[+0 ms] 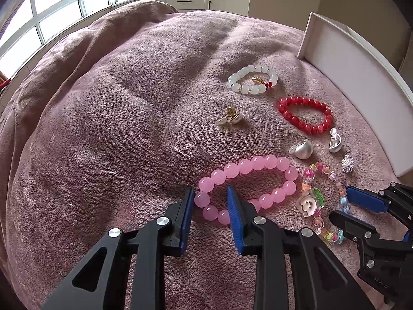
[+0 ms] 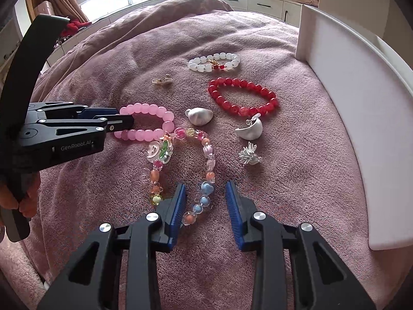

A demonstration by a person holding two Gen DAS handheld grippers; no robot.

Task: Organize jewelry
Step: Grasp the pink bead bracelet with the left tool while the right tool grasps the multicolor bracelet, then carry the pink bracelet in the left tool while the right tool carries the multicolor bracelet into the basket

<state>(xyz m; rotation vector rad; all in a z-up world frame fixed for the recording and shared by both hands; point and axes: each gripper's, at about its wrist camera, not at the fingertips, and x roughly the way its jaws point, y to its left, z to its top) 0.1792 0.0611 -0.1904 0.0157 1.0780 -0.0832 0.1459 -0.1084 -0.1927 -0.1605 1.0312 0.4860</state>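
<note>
we held our left gripper [image 1: 210, 201] and right gripper [image 2: 205, 197] low, jaws parted, pads facing inward, fingers pointing forward.

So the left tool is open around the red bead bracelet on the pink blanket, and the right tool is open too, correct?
Not quite: the left tool straddles the pink bead bracelet, as the left wrist view shows. The red bead bracelet lies untouched farther away. The right tool is indeed open.

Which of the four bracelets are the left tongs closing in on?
The pink bracelet: the open left tongs straddle its near end. The white, red and multicoloured bracelets lie apart from them.
</note>
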